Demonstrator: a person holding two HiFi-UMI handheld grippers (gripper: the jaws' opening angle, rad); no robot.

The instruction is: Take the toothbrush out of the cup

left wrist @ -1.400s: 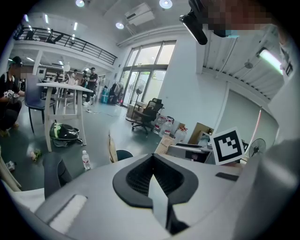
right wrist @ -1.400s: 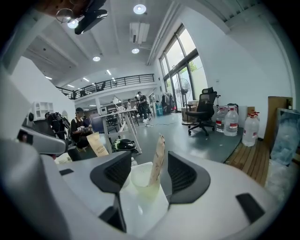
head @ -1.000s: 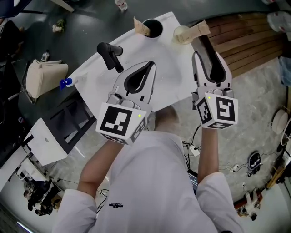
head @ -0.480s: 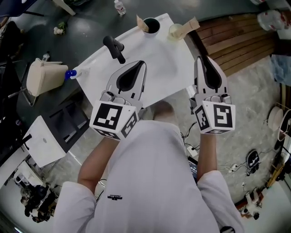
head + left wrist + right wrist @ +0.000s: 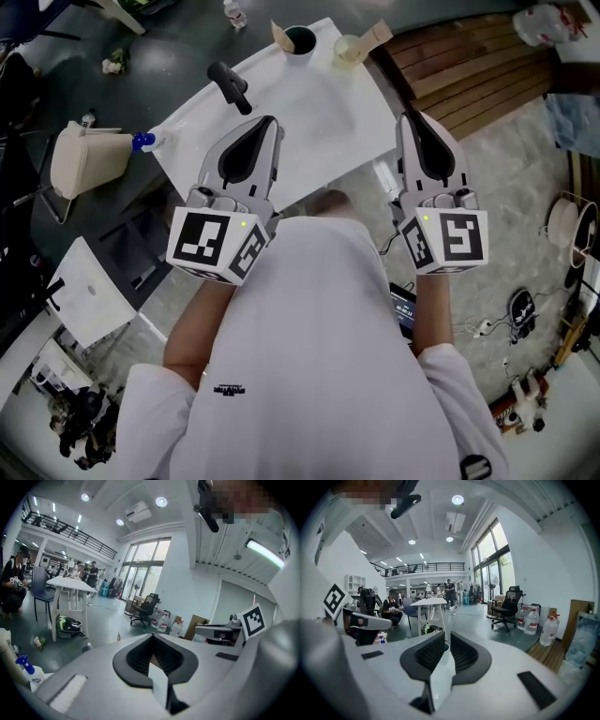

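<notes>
The round black cup [image 5: 300,39] stands at the far end of the white rectangular table [image 5: 319,122], well apart from both grippers. A tan paper-like piece [image 5: 278,35] leans at its rim, and the toothbrush is too small to pick out there. Near the cup lies a cream round container [image 5: 346,47] with a brown cardboard flap [image 5: 377,35]. A black L-shaped handle tool [image 5: 230,86] lies on the table between the cup and the left gripper [image 5: 272,122]. Off the table's left side are a blue-capped bottle [image 5: 141,142] and a beige bag [image 5: 82,159]. Brown wooden planks [image 5: 469,75] lie to the right.

The left gripper hangs over the table's near edge, and the right gripper [image 5: 411,117] is at its near right corner.

Only the head view shows the table and cup. The gripper views look across a large hall, their own grey bodies filling the lower part. In the left gripper view the left gripper [image 5: 152,636] has its jaw tips meeting with nothing between them. Beyond it are a black office chair [image 5: 147,607], large water bottles [image 5: 164,620] and, low left, the blue-capped bottle [image 5: 23,663]. In the right gripper view the right gripper [image 5: 444,637] has jaws that have just been closing. They now stand narrow, a thin slit apart, and empty. Behind them are a second white table [image 5: 429,603] and the office chair [image 5: 508,604].
</notes>
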